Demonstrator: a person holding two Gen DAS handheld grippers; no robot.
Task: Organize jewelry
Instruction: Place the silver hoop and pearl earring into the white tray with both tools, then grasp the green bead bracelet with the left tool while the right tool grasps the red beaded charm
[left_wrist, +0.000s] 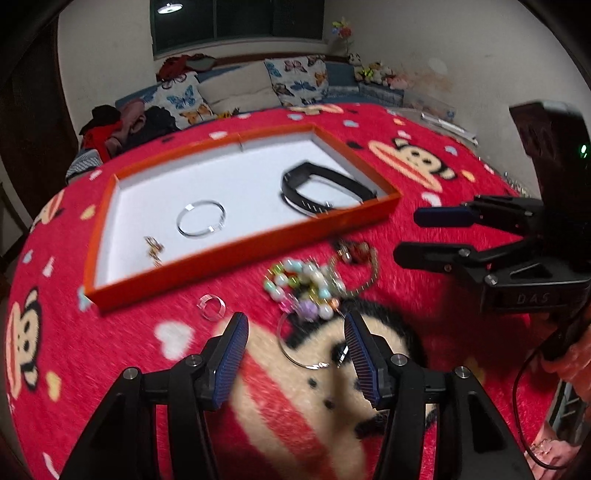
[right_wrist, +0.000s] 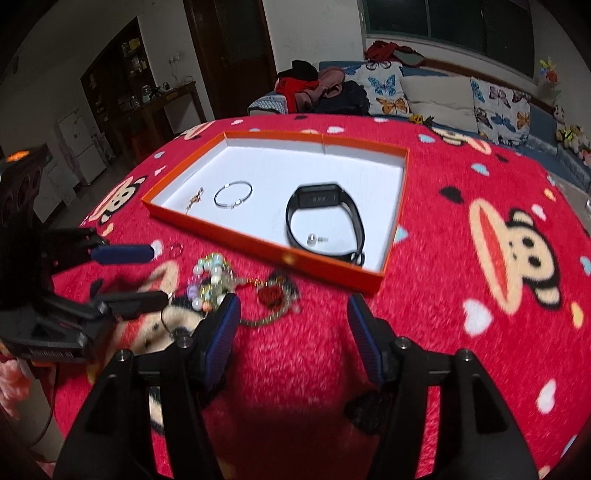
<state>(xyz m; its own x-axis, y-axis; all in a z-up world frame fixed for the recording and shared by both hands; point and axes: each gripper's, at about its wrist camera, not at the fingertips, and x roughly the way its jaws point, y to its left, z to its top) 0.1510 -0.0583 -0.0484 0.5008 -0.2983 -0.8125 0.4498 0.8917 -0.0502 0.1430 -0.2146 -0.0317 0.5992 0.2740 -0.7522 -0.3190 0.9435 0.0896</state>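
Earrings (right_wrist: 317, 240) in rt view, lft hidden

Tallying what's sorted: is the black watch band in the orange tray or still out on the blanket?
In. The black watch band lies on the white floor inside the orange tray, within its walls.
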